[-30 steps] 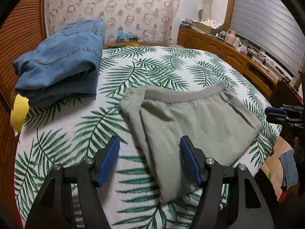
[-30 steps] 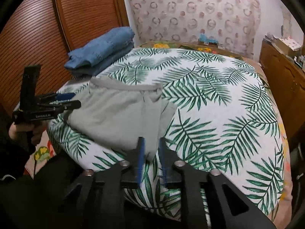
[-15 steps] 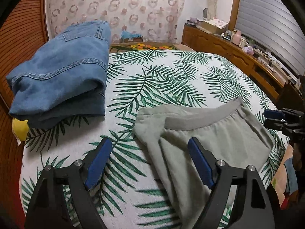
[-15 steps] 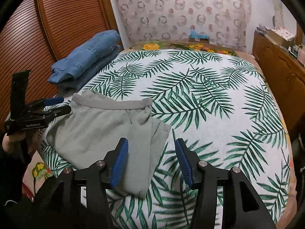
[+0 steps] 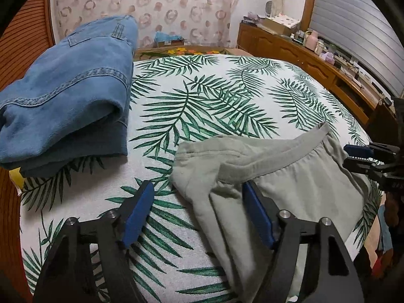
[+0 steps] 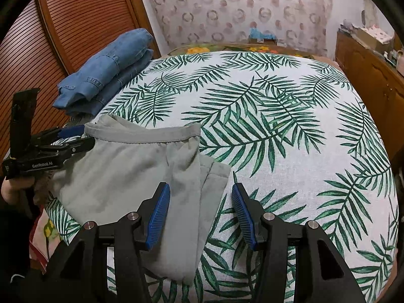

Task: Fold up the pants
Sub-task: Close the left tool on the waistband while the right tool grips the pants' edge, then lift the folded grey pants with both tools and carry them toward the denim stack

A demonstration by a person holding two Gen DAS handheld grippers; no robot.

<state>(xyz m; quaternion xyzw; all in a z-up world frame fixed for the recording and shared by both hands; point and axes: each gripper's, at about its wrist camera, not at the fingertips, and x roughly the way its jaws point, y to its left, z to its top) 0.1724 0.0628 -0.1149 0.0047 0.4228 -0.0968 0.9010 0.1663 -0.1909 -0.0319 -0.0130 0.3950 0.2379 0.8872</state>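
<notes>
Grey pants (image 5: 290, 176) lie folded on the leaf-print bed near its front edge, waistband towards the far side; they also show in the right wrist view (image 6: 131, 176). My left gripper (image 5: 199, 207) is open and empty, low over the waistband's left corner. My right gripper (image 6: 200, 209) is open and empty, over the folded edge of the pants. Each gripper shows in the other's view, the right (image 5: 363, 156) at the pants' far side, the left (image 6: 73, 139) at the waistband corner.
A stack of folded blue jeans (image 5: 65, 91) sits at the bed's left, also in the right wrist view (image 6: 106, 70). A slatted wooden wardrobe (image 6: 63, 38) stands at the left. A wooden dresser (image 5: 303, 53) with clutter runs along the right wall.
My right gripper opened and let go of the pants' edge. My left gripper moved forward towards the waistband corner and stayed open.
</notes>
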